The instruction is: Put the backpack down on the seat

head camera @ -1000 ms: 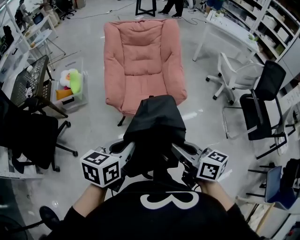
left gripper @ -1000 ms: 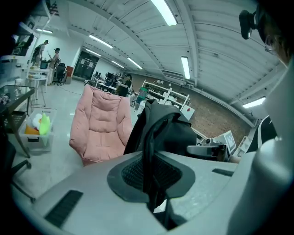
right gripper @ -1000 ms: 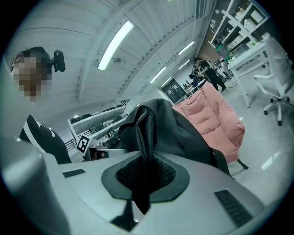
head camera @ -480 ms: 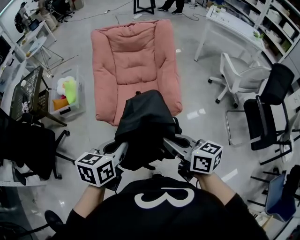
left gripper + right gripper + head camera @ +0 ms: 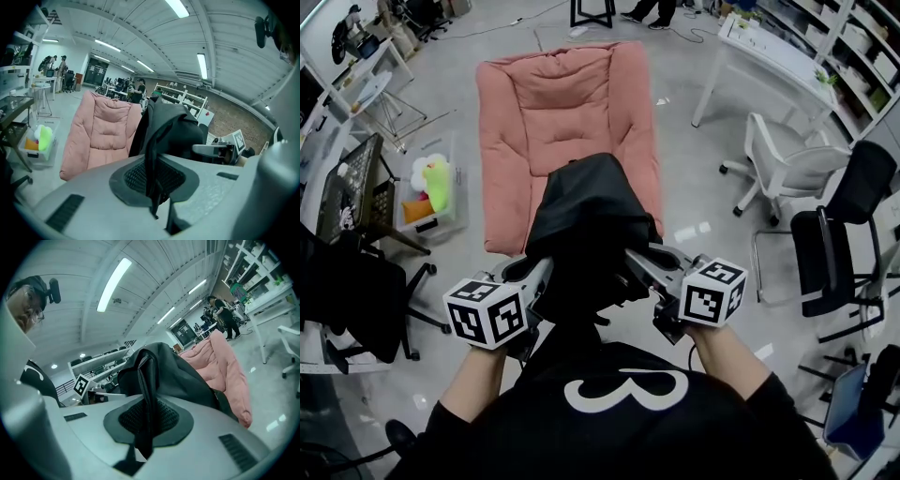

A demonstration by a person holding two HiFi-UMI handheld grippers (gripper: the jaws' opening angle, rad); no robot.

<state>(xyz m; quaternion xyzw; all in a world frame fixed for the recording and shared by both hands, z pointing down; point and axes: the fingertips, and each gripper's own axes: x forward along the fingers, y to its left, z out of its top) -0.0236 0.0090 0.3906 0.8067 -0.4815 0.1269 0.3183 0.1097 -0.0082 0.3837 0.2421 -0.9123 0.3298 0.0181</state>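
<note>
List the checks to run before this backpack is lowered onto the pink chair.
1. Left gripper shut on the backpack: ok.
2. Right gripper shut on the backpack: ok.
3. Pink chair seat bare where it shows: ok.
4. Near edge of the seat, hidden behind the backpack: cannot tell.
5. Backpack held in front of the chair, in line with the seat: ok.
6. Backpack's height above the seat: cannot tell.

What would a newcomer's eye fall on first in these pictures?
The black backpack hangs mid-picture, pinched on either side by the left hand-held gripper and the right hand-held gripper. Beyond it spreads the big pink seat, with office chairs to its right.
</note>
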